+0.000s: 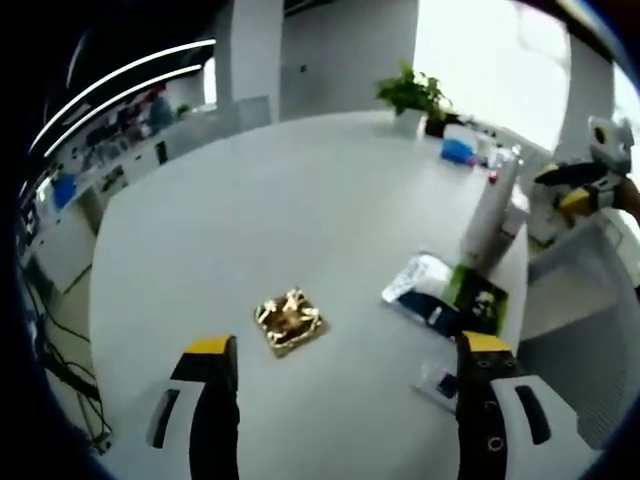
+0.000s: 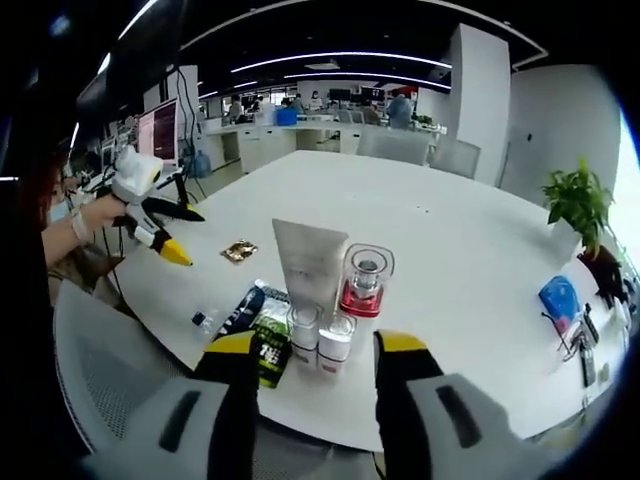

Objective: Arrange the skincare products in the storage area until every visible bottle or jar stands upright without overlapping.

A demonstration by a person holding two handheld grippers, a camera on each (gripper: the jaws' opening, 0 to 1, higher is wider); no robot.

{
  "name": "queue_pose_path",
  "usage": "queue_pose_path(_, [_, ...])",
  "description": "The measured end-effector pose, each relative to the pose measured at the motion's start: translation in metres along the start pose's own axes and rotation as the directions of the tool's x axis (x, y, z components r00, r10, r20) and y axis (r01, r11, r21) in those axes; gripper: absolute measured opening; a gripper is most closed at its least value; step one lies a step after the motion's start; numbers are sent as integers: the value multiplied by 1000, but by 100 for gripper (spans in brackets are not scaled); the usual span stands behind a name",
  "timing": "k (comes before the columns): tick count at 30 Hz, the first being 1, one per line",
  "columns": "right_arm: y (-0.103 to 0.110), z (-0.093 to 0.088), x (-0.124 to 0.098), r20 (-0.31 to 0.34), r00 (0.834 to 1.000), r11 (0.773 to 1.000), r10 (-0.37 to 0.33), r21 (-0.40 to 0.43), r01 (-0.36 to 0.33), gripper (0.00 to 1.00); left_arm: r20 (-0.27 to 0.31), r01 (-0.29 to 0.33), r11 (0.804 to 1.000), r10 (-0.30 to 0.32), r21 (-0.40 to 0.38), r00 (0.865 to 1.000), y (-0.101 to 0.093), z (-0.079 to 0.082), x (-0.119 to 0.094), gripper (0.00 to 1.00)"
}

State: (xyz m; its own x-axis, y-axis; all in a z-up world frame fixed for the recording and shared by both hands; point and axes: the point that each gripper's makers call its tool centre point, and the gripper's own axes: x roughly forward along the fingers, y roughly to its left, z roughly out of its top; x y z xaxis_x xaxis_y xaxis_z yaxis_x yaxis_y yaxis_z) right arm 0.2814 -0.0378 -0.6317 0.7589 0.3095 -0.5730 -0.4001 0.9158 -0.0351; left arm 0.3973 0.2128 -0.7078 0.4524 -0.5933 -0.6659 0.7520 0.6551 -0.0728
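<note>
Four upright products are clustered at the table [image 2: 470,260] edge: one white tube [image 2: 310,260], one red-based bottle [image 2: 364,282], two small jars [image 2: 320,340]. They are framed dead ahead between the empty, parted jaws of the right gripper [image 2: 318,350]; the left gripper [image 1: 345,348], likewise spread and empty, is held well apart. Two flat sachets [image 2: 258,322] are seen beside them.

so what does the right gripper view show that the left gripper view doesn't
Right gripper view alone: a clear bottle with a red base and two small white bottles, all upright in front of the open right hand-held gripper. Left gripper view alone: the open left hand-held gripper's own jaws. Both: the gold packet, the white tube, the dark sachets, the plant.
</note>
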Motion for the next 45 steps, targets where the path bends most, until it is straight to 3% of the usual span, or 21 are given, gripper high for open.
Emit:
queue_pose_path(11, [-4, -2, 2, -8, 1000, 1000, 13, -3, -13, 44, -76, -3, 997, -3, -77, 997, 14, -15, 29, 72])
queue_pose_path(21, [-8, -8, 4, -14, 1000, 1000, 19, 14, -18, 42, -121, -41, 989, 24, -139, 992, 28, -18, 54, 68])
queue_pose_path(32, [-13, -16, 5, -29, 1000, 999, 9, 34, -8, 40, -164, -84, 978, 52, -191, 985, 41, -19, 72, 66])
queue_pose_path(36, [-13, -17, 5, -28, 1000, 999, 6, 44, -5, 40, -187, -95, 980, 62, -174, 980, 42, -21, 77, 65])
queue_pose_path(45, [-16, -18, 7, -35, 999, 999, -1, 46, 2, 39, -215, -172, 966, 129, -193, 968, 54, -22, 80, 59])
